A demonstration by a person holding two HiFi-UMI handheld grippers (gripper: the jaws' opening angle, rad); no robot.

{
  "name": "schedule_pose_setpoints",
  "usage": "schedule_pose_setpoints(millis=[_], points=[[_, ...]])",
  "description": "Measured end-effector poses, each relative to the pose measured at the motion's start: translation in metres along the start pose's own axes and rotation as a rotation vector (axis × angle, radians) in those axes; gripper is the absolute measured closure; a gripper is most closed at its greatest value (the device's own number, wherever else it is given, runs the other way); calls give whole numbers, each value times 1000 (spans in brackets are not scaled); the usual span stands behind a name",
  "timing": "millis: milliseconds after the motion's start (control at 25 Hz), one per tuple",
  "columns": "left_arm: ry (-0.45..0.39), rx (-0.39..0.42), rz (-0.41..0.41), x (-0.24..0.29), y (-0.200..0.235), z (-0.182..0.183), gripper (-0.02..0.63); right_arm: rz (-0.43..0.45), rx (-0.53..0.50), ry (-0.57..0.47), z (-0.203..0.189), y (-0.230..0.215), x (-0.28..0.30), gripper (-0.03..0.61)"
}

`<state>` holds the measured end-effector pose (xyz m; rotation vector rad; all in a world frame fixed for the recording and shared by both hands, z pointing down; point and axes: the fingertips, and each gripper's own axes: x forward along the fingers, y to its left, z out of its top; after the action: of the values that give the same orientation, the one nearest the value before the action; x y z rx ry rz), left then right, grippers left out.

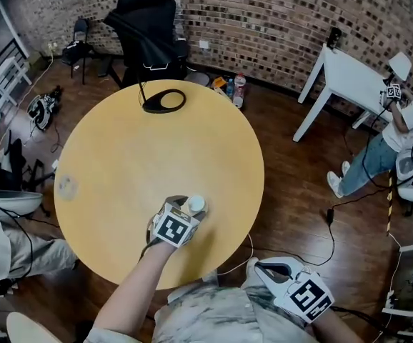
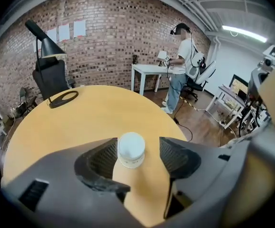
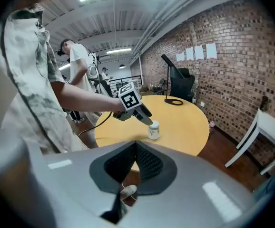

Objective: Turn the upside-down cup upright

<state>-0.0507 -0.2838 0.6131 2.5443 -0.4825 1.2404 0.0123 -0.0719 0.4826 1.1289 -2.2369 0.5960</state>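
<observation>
A small white cup stands upside down, base up, near the front edge of the round yellow table. In the left gripper view the cup sits between the jaws of my left gripper. The jaws stand open around it, the left pad close to its side and the right pad clearly apart. The right gripper view shows the same cup with the left gripper tilted down over it. My right gripper hangs off the table by my lap, its pads together with nothing between them.
A black lamp base ring lies at the table's far edge, with a black office chair behind it. A white side table and a seated person are at the right. Bottles and cables lie on the floor.
</observation>
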Motion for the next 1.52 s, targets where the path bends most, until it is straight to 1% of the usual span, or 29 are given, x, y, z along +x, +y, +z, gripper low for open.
schedule_pose_setpoints(millis=[80, 160, 280, 400, 520, 600, 680, 760, 880, 1040, 1200, 1280, 1360, 1520], points=[[34, 13, -1, 12, 7, -2, 322, 20, 11, 46, -2, -6, 5, 575], [87, 21, -14, 22, 9, -7, 318, 41, 3, 84, 1, -16, 10, 575], [134, 52, -15, 33, 10, -8, 318, 45, -30, 138, 4, -33, 14, 575], [194, 58, -21, 45, 11, -14, 319, 60, -24, 172, 0, -44, 23, 575], [228, 57, -35, 52, 13, -17, 339, 94, -32, 217, -5, -50, 30, 575], [229, 55, -46, 55, 12, -15, 341, 101, -41, 223, -5, -56, 32, 575], [210, 42, -52, 54, 11, -13, 344, 106, -48, 213, -3, -60, 33, 575], [158, 14, -54, 50, 12, -8, 344, 118, -51, 207, -3, -61, 35, 575], [47, -57, -46, 42, 15, -3, 345, 139, -49, 212, -6, -61, 40, 575], [-126, -186, -37, 34, 17, -3, 347, 160, -57, 226, -9, -62, 45, 575], [-255, -242, -10, 30, 20, -16, 347, 180, -76, 231, -9, -60, 52, 575], [-282, -261, -5, 27, 20, -22, 347, 189, -83, 236, -8, -59, 54, 575], [-285, -267, -11, 23, 17, -30, 347, 197, -88, 244, -8, -59, 54, 575], [-243, -235, -28, 19, 10, -48, 347, 205, -99, 249, -5, -56, 57, 575]])
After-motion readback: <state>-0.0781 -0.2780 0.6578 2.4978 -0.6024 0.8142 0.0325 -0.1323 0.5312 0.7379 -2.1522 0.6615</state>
